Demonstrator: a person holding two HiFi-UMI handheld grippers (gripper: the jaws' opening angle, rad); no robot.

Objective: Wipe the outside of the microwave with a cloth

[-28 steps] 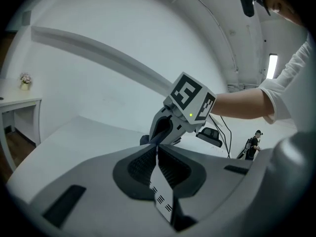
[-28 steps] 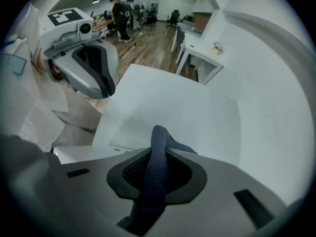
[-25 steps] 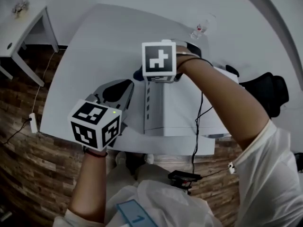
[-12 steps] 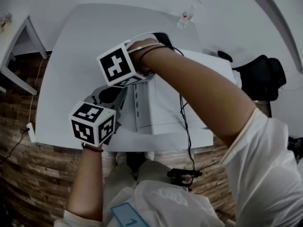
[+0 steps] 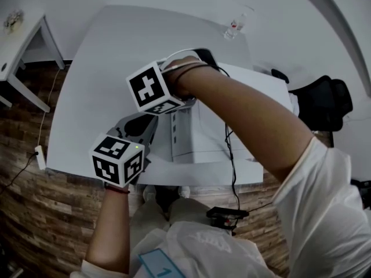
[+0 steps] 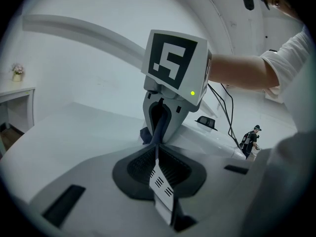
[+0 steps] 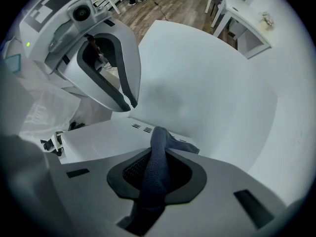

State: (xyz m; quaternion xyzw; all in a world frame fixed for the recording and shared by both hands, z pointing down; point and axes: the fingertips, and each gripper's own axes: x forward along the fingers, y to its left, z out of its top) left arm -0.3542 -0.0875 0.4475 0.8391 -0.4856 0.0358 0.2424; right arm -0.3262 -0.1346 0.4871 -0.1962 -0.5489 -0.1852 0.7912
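A person (image 5: 324, 213) in a white shirt leans over a boxy white microwave (image 5: 197, 135) that stands on a round white table (image 5: 98, 68), with a handheld two-jaw tool in each hand. The right gripper (image 7: 159, 151) points steeply down over the microwave's far left corner and pinches a dark blue cloth (image 7: 153, 181) of knitted-looking fabric between its jaws. The cloth's free end spills forward and lies against the microwave's white casing, just beside a short row of vent slots (image 7: 142, 128). The left gripper (image 6: 156, 157) is held nearer the person, just off the microwave's left side, its jaws pressed together with nothing between them; whether its tip touches the casing cannot be told. Each tool carries a cube of black-and-white square markers.

A thin black cable (image 5: 231, 155) runs from the right forearm across the microwave's top and drops past its near edge. Beyond the microwave, near the table's far rim, stands a clear plastic bottle (image 5: 234, 25) with a red label. To the microwave's right, off the table, is a black office chair (image 5: 324, 106). Far to the microwave's left — past the table's edge — a small white side table (image 5: 20, 42) stands on the brown wood-plank floor (image 5: 35, 213).
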